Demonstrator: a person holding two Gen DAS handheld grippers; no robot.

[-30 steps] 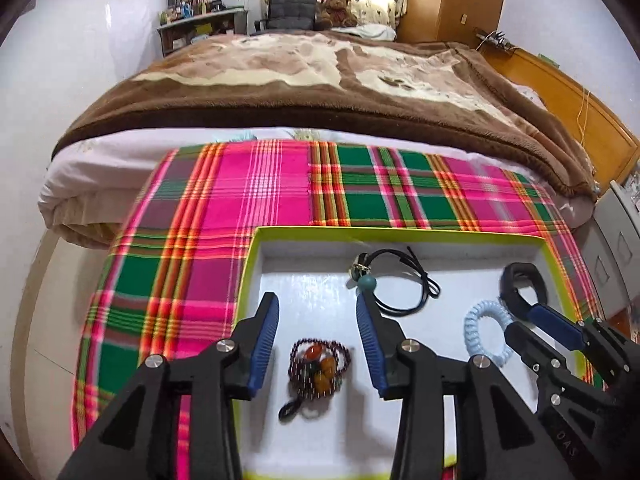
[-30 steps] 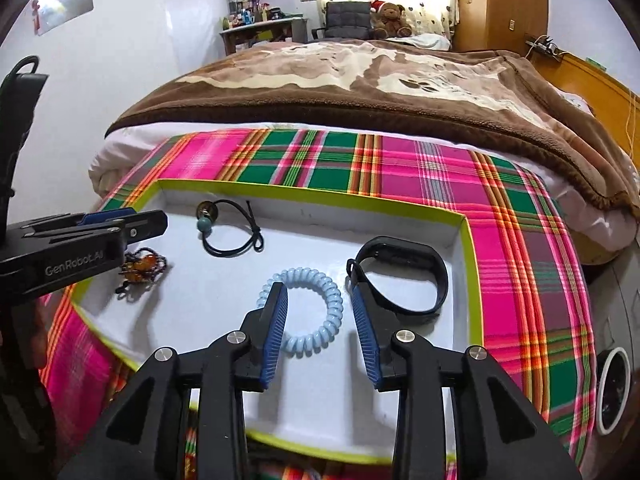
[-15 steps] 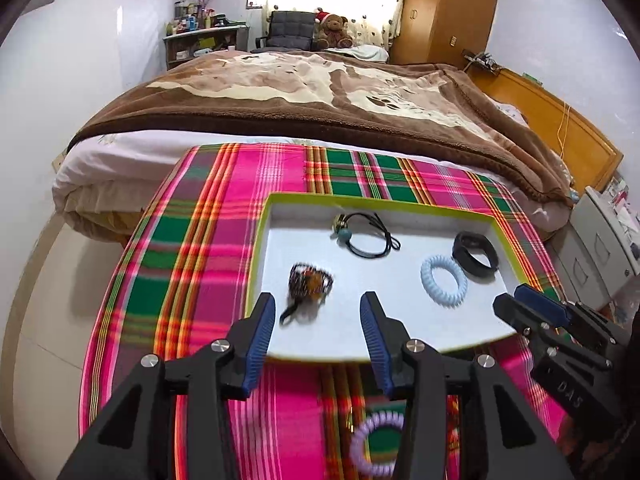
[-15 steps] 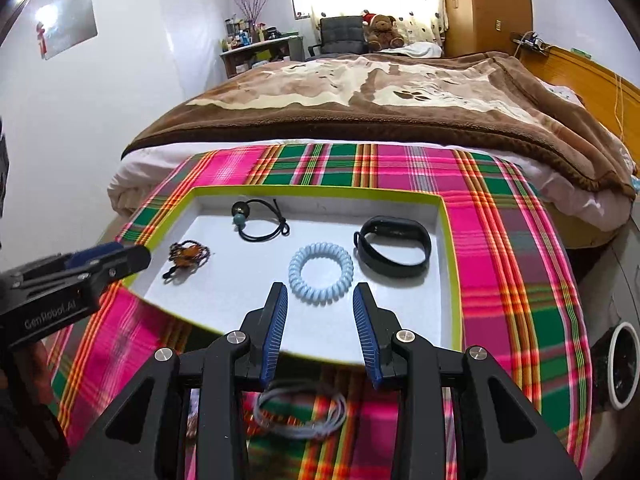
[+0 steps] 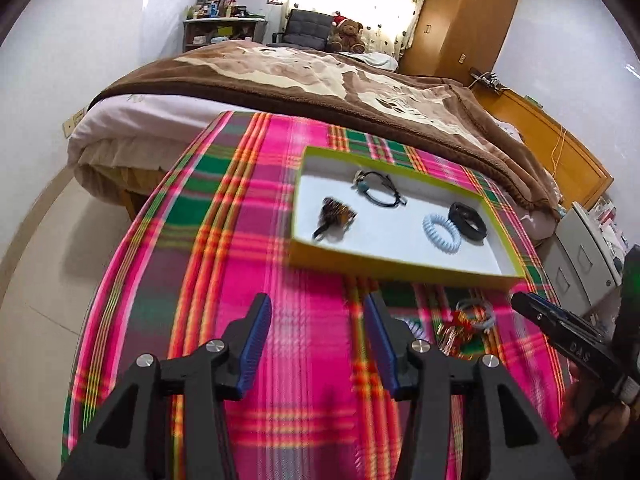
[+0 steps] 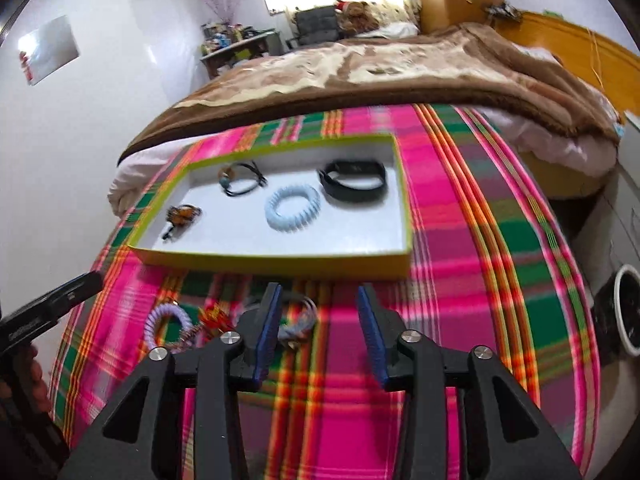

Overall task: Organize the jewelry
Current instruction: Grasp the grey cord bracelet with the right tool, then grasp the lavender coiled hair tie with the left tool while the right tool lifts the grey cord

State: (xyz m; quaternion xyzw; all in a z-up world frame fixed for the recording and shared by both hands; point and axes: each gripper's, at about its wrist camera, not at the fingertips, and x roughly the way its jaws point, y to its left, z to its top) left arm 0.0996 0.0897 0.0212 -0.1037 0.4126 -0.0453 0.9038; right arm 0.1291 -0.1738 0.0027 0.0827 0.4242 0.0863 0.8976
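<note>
A table draped in a pink and green plaid cloth is seen in front of a bed. On the cloth a shallow tray with a yellow-green rim and white floor is set.

Inside the tray, from left to right, four pieces are laid apart from one another: a dark beaded bracelet with amber stones, a black cord bracelet with a teal bead, a pale blue coil band, and a black wristband just beside the coil band, at the right end.

On the cloth just before the tray's near wall, loose pieces are gathered, blurred: a lilac coil band, a red and gold trinket, and a pale grey ring of bands.

The left tongs are held above bare cloth, jaws apart with nothing between them; they have just been opening. The right tongs are likewise held apart and have just been opening, with nothing clamped; the grey ring is seen past the left finger, partly hidden by it.
</note>
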